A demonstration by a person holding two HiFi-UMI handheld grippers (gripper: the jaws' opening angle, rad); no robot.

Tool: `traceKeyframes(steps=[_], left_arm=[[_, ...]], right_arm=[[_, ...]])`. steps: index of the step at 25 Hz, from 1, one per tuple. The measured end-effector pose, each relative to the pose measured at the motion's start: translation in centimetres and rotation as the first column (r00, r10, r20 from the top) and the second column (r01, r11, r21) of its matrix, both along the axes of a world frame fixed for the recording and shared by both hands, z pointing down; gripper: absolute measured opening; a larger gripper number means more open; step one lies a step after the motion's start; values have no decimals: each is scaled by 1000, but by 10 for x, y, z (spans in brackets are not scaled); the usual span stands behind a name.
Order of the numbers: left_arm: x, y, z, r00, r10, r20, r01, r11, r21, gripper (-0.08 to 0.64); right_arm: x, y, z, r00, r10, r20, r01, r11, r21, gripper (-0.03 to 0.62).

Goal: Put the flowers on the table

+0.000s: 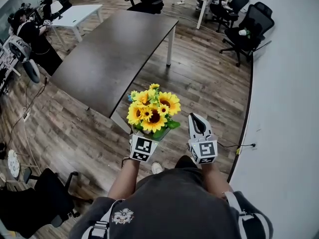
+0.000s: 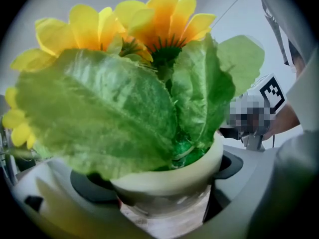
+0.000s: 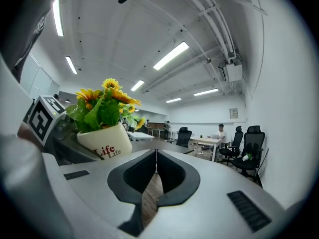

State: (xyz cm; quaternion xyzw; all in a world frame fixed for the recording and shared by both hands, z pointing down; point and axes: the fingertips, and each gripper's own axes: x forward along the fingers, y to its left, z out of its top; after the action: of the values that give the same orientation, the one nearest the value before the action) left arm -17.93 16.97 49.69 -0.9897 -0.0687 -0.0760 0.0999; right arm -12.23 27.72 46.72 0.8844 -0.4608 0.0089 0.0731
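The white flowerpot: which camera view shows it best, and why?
The right gripper view: the white flowerpot shows its side and red lettering. Left gripper view: only its rim, close up. Head view: the sunflowers cover it.

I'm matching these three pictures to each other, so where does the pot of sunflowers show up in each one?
Head view: sunflower pot at centre, blooms hiding the pot, just above the left gripper.
Left gripper view: bottom centre, cream rim between the fingers, leaves filling the frame.
Right gripper view: left of centre, red "Life" print showing.
Shared landmark: the left gripper's marker cube, beside the pot in the head and right gripper views.
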Motion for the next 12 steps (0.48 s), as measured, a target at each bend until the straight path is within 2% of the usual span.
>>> traceKeyframes(steps=[4, 12], left_arm=[[2, -4, 21, 999, -27, 22, 27, 999, 23, 566], [23, -14, 21, 999, -47, 27, 46, 998, 32, 565]], right_arm=[[4, -3, 7, 1000, 8, -6, -8, 1000, 5, 25], [28, -17, 7, 1000, -18, -15, 18, 1000, 25, 25]])
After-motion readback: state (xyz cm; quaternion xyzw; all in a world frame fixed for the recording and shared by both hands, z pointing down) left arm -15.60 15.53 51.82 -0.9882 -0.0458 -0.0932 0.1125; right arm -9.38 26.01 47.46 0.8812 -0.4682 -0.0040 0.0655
